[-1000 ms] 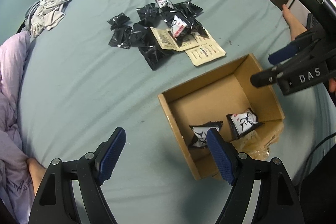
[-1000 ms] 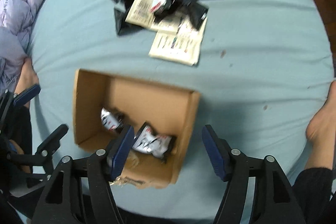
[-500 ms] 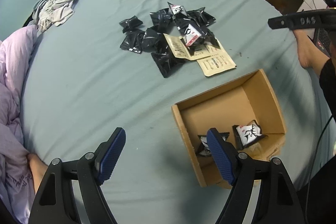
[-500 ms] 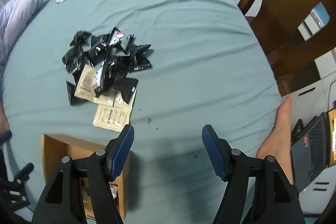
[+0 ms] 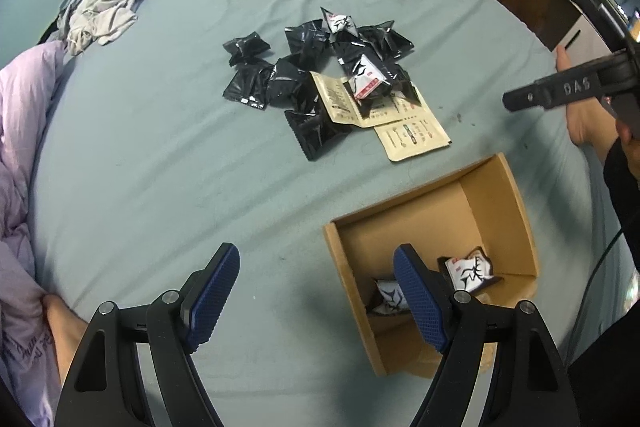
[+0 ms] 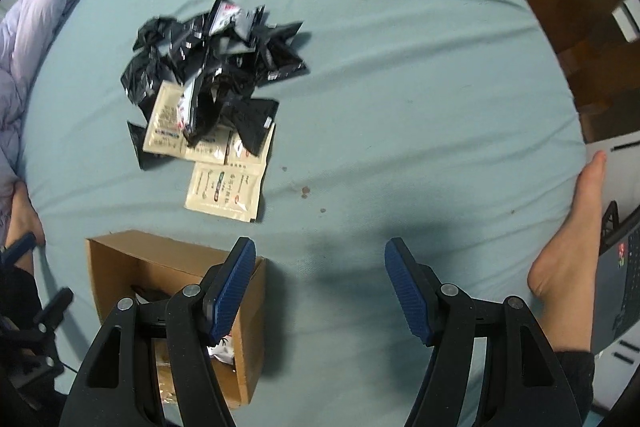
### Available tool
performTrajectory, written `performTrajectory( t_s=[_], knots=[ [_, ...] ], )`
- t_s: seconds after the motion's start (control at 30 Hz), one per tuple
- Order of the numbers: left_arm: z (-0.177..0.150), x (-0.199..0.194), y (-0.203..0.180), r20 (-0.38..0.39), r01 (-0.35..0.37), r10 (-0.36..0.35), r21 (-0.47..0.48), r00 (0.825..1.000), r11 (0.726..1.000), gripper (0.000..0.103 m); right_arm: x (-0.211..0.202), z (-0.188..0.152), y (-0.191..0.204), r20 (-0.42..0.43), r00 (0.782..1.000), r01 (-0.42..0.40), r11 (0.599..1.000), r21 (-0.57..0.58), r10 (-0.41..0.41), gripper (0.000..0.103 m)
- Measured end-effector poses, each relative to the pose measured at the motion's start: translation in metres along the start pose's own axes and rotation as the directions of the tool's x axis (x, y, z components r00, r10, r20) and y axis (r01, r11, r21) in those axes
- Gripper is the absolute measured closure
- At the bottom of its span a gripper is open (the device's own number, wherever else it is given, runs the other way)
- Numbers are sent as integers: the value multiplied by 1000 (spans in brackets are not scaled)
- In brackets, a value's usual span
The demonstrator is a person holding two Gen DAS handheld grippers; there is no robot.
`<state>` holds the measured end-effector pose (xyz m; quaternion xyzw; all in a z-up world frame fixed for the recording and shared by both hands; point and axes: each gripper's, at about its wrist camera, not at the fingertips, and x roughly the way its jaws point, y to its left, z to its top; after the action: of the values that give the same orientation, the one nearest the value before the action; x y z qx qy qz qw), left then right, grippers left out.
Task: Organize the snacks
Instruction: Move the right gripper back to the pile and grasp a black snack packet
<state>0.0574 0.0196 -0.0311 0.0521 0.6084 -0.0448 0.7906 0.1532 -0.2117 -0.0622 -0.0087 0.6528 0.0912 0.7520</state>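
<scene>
Two snack packets point(image 5: 470, 269) already lie in the cardboard box point(image 5: 500, 195) at the lower right of the left view. Most of the work looks undone: the pile of packets point(image 5: 340, 67) sits on the bed point(image 5: 160, 147) mid-frame. Both the left gripper point(image 5: 316, 291) and right gripper point(image 6: 320, 281) have jaws spread, holding nothing.
</scene>
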Motion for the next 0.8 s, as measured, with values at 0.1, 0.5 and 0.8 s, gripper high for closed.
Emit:
performTrajectory(
  t_s=[0.1,0.5,0.8],
  knots=[
    [5,10,8,-17,3,-4,-17,1000,1000,23,11,6,10,-32,999,-17,1000,-17,17,37],
    [17,36,23,-58,44,-46,-47,997,998,23,70,58,21,-30,999,-19,998,-59,17,37],
    [25,56,25,-91,78,-84,-69,992,995,23,113,89,57,32,997,71,976,-204,-66,37]
  ],
)
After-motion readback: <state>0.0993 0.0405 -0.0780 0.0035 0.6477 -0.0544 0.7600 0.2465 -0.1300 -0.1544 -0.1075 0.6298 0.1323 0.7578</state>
